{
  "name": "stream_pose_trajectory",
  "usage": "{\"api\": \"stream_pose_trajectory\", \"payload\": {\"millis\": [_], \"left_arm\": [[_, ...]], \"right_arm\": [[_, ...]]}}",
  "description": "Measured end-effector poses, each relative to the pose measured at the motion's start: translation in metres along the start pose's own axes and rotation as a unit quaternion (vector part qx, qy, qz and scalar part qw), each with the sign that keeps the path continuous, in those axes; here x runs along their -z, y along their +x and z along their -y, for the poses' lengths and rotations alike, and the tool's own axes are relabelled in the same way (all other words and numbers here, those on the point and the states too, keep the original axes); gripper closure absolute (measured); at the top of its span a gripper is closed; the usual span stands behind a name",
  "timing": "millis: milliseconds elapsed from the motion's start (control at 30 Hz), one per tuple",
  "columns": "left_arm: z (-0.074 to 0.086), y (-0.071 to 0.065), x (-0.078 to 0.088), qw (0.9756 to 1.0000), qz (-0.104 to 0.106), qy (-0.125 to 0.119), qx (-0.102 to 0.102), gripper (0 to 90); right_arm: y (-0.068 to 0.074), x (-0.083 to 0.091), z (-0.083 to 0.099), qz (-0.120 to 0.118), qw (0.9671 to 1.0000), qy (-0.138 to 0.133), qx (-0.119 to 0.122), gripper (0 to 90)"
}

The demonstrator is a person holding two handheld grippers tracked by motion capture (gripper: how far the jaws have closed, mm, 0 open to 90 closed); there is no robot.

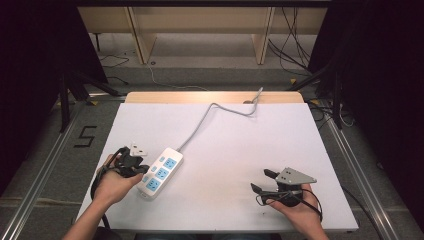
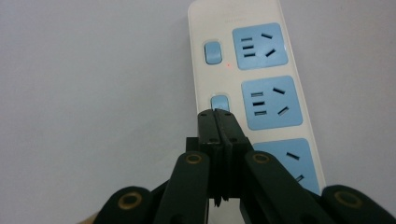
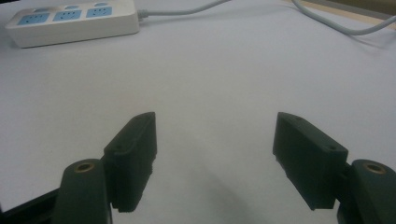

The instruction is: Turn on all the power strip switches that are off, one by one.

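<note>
at the table's left-front area, the white three-outlet power strip with blue sockets (image 2: 261, 88) runs lengthwise away from the left gripper (image 2: 218, 122), whose pressed-together empty tips touch its middle switch (image 2: 220, 103); right gripper (image 3: 215, 154) wide apart, well clear.

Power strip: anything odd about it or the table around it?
Nothing stands out. The power strip lies flat and intact, angled on the white table, cord trailing off the far edge. Left gripper, shut, is at its middle switch.
</note>
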State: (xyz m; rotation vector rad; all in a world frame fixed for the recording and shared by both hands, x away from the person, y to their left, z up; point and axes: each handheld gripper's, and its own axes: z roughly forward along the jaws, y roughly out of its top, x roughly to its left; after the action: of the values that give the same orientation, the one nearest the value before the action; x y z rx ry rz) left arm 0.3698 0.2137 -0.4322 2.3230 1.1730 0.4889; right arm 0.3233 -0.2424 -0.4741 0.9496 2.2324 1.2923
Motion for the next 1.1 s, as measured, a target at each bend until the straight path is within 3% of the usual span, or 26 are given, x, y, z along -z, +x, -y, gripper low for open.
{"api": "stream_pose_trajectory", "payload": {"millis": [300,500,633,833,1100], "left_arm": [[-0.0008,-0.0012,0.003,0.9995,0.003,-0.033,0.005,86.0],[-0.0017,-0.0042,0.0048,0.9982,0.013,-0.058,-0.004,83.4],[-0.0026,-0.0072,0.006,0.9953,0.037,-0.088,-0.013,78.8],[-0.0022,-0.0078,0.0039,0.9927,0.07,-0.098,-0.012,67.6],[0.0016,-0.0078,0.003,0.986,0.102,-0.132,-0.006,53.5]], "right_arm": [[-0.0001,0.0001,0.0,0.0,1.0,0.0,-0.001,31.5],[-0.0002,-0.0001,0.0001,0.0,1.0,0.0,-0.001,31.5],[-0.0003,0.0,0.0001,-0.001,1.0,0.0,-0.002,31.5],[-0.0003,0.0001,0.0,-0.001,1.0,0.0,-0.002,31.5],[-0.0007,-0.0003,0.0002,-0.001,1.0,0.001,-0.002,31.5]]}}
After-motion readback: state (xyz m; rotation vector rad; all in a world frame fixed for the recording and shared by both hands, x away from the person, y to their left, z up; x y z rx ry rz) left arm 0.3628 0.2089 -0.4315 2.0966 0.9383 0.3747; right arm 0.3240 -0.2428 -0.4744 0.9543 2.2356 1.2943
